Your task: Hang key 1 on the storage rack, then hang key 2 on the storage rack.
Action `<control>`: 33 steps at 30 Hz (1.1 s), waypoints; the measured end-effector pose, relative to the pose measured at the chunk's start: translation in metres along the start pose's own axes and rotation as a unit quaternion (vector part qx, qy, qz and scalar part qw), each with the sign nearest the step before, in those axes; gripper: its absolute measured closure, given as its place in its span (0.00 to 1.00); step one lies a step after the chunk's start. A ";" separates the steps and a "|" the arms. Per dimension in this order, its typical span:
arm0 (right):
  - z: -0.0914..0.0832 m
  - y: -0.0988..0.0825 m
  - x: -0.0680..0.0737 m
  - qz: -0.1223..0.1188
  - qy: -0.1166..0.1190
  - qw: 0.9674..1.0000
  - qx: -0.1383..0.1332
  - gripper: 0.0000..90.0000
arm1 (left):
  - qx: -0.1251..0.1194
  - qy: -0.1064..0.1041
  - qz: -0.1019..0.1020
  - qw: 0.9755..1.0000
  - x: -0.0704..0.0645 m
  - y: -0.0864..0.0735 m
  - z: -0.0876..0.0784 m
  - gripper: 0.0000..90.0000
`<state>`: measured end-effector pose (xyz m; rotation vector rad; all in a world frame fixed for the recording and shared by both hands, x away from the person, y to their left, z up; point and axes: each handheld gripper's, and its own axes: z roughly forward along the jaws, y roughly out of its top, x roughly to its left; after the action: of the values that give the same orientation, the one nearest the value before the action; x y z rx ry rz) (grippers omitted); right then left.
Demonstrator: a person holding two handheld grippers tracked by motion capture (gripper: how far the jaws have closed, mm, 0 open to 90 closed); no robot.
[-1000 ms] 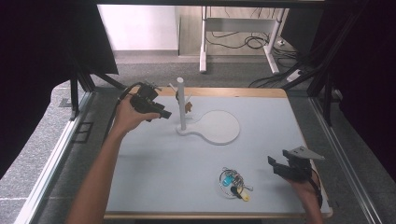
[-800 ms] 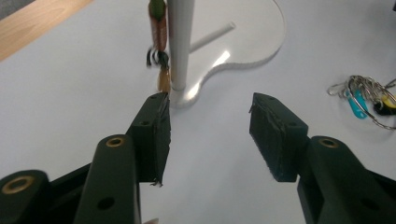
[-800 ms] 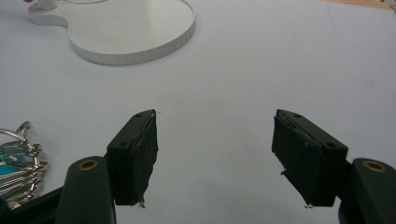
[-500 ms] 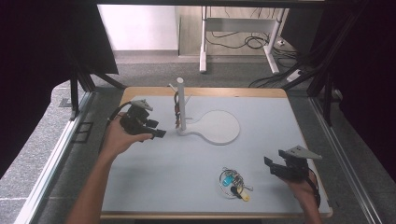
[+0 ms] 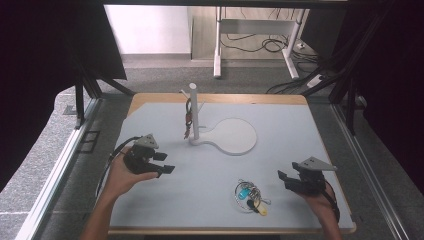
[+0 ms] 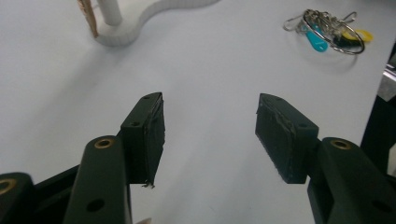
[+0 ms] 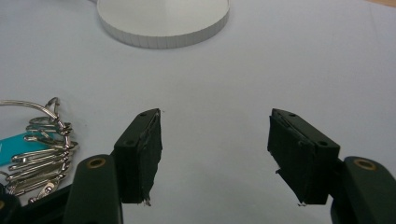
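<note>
The right hand-held gripper gapes empty just beside the silver key bunch with blue and yellow tags on the table (still loose); it should straddle the ring squarely before closing.

A pale grey surface lies on a wooden board. Behind it, cables trail on the floor beside white desk legs.

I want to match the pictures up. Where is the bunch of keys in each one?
High view: the bunch of keys lies low on the table, middle-right, just left of the right gripper.
Left gripper view: top right corner.
Right gripper view: left edge, beside the left jaw.
Shared landmark: the white stand, also and.
</note>
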<state>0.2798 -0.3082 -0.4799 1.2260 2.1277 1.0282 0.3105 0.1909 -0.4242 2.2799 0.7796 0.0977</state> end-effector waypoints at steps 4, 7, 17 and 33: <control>0.002 0.000 0.003 -0.007 0.003 1.000 0.005 0.40 | 0.005 0.001 0.002 1.000 -0.001 -0.010 0.007 0.47; 0.002 0.001 0.005 -0.012 0.005 1.000 0.004 0.40 | 0.011 0.006 0.003 1.000 -0.002 -0.017 0.013 0.47; 0.010 0.007 0.020 -0.034 0.028 0.999 0.013 0.42 | 0.022 0.001 -0.001 1.000 -0.005 -0.026 0.026 0.44; -0.001 0.025 0.042 -0.078 0.132 0.983 0.098 0.53 | 0.028 -0.016 0.010 0.999 -0.002 -0.029 0.045 0.44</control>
<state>0.2712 -0.2638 -0.4611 1.0356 2.5367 0.9748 0.3064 0.1790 -0.4762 2.3361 0.7523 0.0503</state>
